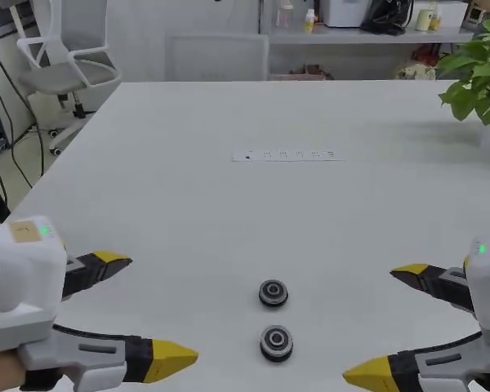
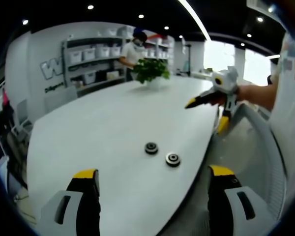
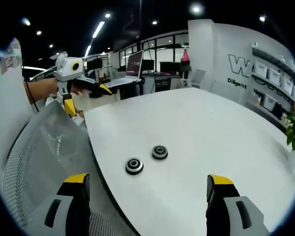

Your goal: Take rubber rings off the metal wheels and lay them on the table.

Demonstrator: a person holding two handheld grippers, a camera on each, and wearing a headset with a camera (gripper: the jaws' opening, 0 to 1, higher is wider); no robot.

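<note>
Two small metal wheels with black rubber rings lie flat on the white table near its front edge: the far wheel (image 1: 273,293) (image 2: 151,148) (image 3: 160,152) and the near wheel (image 1: 276,343) (image 2: 173,159) (image 3: 134,165). My left gripper (image 1: 143,309) (image 2: 150,184) hovers open at the table's front left, well left of the wheels. At the front right my right gripper (image 1: 388,322) (image 3: 145,189) stands open too, with nothing between its yellow-tipped fingers. Both wheels sit midway between the two grippers, touching neither.
A potted green plant (image 1: 478,77) (image 2: 150,71) stands at the table's far right. A strip of small marks (image 1: 287,155) lies mid-table. An office chair (image 1: 61,65) sits at the far left, and shelves (image 1: 367,20) run along the back wall where a person (image 2: 132,49) stands.
</note>
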